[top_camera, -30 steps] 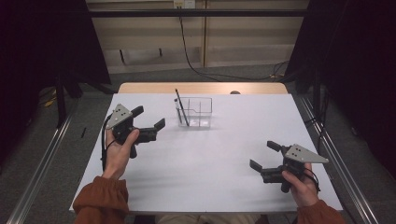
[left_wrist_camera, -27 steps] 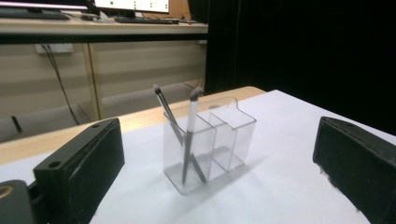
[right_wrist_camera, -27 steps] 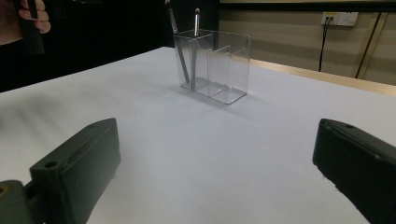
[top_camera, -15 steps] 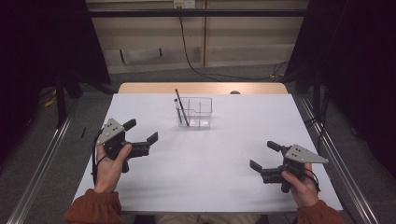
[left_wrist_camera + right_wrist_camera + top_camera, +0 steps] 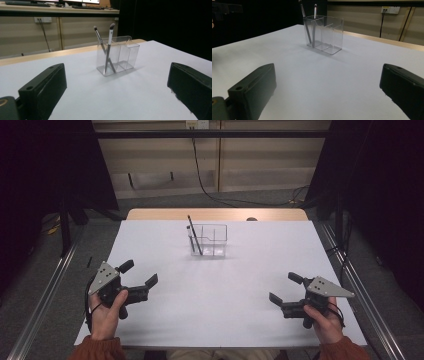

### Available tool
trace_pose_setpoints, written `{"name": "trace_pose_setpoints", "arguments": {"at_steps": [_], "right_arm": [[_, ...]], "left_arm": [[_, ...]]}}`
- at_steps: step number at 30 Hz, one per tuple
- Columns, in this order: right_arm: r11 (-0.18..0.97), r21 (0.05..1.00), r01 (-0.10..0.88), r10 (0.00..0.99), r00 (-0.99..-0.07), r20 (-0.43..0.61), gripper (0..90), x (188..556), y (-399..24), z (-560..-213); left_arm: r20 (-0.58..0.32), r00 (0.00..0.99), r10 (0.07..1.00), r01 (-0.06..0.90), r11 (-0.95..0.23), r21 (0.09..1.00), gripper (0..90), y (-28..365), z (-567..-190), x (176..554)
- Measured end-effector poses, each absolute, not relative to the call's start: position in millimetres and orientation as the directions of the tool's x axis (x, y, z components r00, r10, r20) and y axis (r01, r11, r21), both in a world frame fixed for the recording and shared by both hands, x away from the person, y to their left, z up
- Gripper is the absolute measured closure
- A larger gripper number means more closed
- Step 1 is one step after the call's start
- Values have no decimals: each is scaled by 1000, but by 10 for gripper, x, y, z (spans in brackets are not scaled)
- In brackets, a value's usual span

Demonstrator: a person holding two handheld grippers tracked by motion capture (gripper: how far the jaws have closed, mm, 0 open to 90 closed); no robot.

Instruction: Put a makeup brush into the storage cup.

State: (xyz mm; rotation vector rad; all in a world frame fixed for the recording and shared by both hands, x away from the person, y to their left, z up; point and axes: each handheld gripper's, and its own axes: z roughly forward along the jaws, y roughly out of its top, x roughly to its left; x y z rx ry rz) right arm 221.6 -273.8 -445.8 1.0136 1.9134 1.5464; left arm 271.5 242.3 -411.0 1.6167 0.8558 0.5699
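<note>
The clear plastic three-compartment organiser (image 5: 208, 240), two slim grey-handled makeup brushes (image 5: 107, 50) leaning inside, is seen ahead, probably slightly nearer the left gripper (image 5: 138, 279); the right gripper (image 5: 285, 288) is likewise held wide open and empty.

Place: we take this for a lab or test room set up for recording.
Table (image 5: 215, 290): we see a plain white top with a wooden far edge, bare but for a clear holder (image 5: 208, 240) far of the middle.
Surround: we see black curtains (image 5: 372, 180) left and right, and metal rails (image 5: 357, 285) on the floor along both sides.
Far wall: we note beige panels, a socket (image 5: 43, 19) and a black cable (image 5: 200, 175) hanging from it.
Bench: in the left gripper view we make out keyboards (image 5: 25, 3) on a far shelf.
</note>
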Motion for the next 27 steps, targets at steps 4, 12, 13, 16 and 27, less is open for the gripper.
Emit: {"name": "trace_pose_setpoints", "arguments": {"at_steps": [4, 12, 13, 16, 27], "right_arm": [[87, 964, 250, 793, -603, 85, 3, 2205, -2758, -4459], [78, 965, 250, 803, -589, 87, 4, 2141, -2804, -4447], [79, 965, 250, 802, -591, 87, 4, 2136, -2808, -4448], [68, 967, 246, 806, -584, 92, 4, 2112, -2830, -4437], [84, 967, 239, 798, -597, 79, 4, 2110, -2817, -4433]], "left_arm": [[-88, 624, 777, 220, -66, 973, 20, 2454, -4077, 2650], [-98, 617, 781, 223, -54, 973, 22, 2518, -4166, 2471], [-102, 618, 779, 227, -53, 972, 22, 2530, -4184, 2457], [-105, 621, 777, 238, -59, 970, 22, 2539, -4220, 2409], [-103, 624, 775, 260, -81, 962, 22, 2585, -4309, 2246]]}}
